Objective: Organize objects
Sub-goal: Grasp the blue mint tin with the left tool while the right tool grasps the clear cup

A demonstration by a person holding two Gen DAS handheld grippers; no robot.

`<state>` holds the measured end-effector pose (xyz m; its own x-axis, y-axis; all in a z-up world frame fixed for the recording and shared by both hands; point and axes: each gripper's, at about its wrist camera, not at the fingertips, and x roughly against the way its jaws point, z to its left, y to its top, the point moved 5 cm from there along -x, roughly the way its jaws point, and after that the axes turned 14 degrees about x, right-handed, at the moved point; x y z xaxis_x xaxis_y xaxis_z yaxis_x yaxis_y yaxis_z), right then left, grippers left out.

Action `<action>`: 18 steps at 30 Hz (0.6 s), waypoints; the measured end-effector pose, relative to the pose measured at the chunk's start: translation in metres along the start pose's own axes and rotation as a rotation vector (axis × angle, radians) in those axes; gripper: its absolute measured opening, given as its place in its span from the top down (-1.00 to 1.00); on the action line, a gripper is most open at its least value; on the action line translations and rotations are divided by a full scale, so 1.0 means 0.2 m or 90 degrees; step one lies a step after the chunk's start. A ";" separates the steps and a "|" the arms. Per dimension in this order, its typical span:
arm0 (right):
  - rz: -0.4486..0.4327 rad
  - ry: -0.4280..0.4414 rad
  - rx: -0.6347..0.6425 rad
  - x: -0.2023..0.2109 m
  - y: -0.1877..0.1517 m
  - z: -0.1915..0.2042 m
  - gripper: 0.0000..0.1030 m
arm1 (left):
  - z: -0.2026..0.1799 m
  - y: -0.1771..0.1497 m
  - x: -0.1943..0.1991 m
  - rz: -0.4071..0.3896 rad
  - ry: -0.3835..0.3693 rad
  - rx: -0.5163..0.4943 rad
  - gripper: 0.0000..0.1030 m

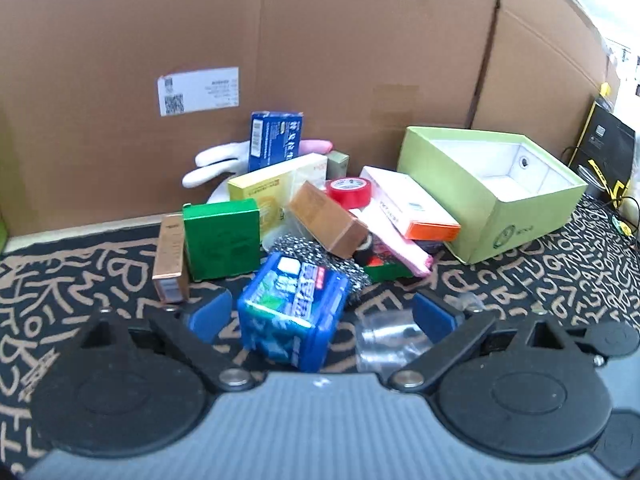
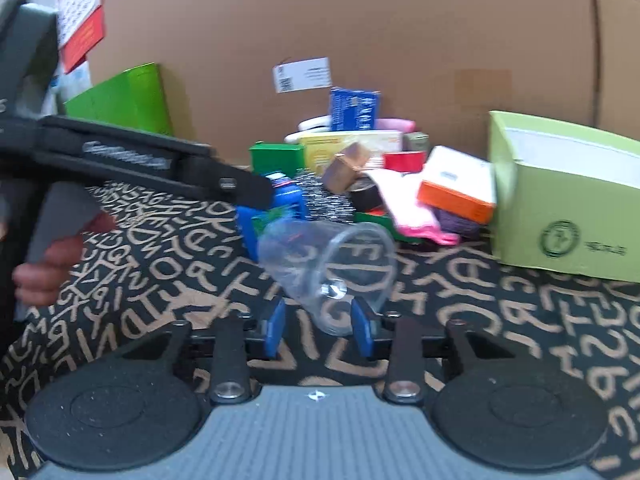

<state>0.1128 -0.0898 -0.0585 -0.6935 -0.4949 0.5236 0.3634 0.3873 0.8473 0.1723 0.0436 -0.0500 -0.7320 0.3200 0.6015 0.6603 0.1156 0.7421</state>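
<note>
The white glove (image 1: 208, 164) lies half hidden behind the blue carton (image 1: 274, 142)

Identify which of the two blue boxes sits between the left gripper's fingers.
The blue gum box, tilted on the patterned mat between the open left gripper; the other blue box stands upright against the cardboard wall behind the pile.

Clutter pile (image 1: 312, 216) before light-green box (image 1: 496, 196).

jumbled boxes (image 1: 304, 216) beside open green box (image 1: 496, 216), clear cup (image 2: 326, 268) tipped over
</note>
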 end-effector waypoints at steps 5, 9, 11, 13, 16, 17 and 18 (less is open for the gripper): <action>0.007 -0.002 0.038 -0.06 0.02 0.04 0.51 | 0.03 0.02 -0.07 0.023 -0.008 -0.004 -0.59; 0.001 0.005 0.029 -0.04 0.02 0.04 0.69 | 0.05 -0.02 -0.11 0.053 0.000 -0.009 -0.15; -0.005 0.001 0.016 -0.01 0.01 0.02 0.81 | 0.05 -0.04 -0.13 0.063 0.003 -0.005 -0.13; -0.014 -0.004 -0.004 0.02 -0.01 0.00 0.85 | 0.04 -0.05 -0.12 0.059 0.010 -0.002 -0.13; -0.022 -0.019 -0.035 0.08 -0.04 -0.04 0.85 | 0.00 -0.07 -0.11 0.066 0.009 0.011 -0.13; -0.025 -0.025 -0.042 0.11 -0.05 -0.05 0.85 | -0.01 -0.07 -0.10 0.070 0.007 0.013 -0.13; -0.028 -0.033 -0.049 0.13 -0.05 -0.06 0.85 | -0.04 -0.08 -0.09 0.073 0.005 0.015 -0.13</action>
<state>0.0984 -0.1171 -0.0528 -0.7400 -0.4691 0.4819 0.3769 0.3042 0.8749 0.1738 0.0293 -0.0708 -0.6522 0.3257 0.6845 0.7438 0.1010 0.6607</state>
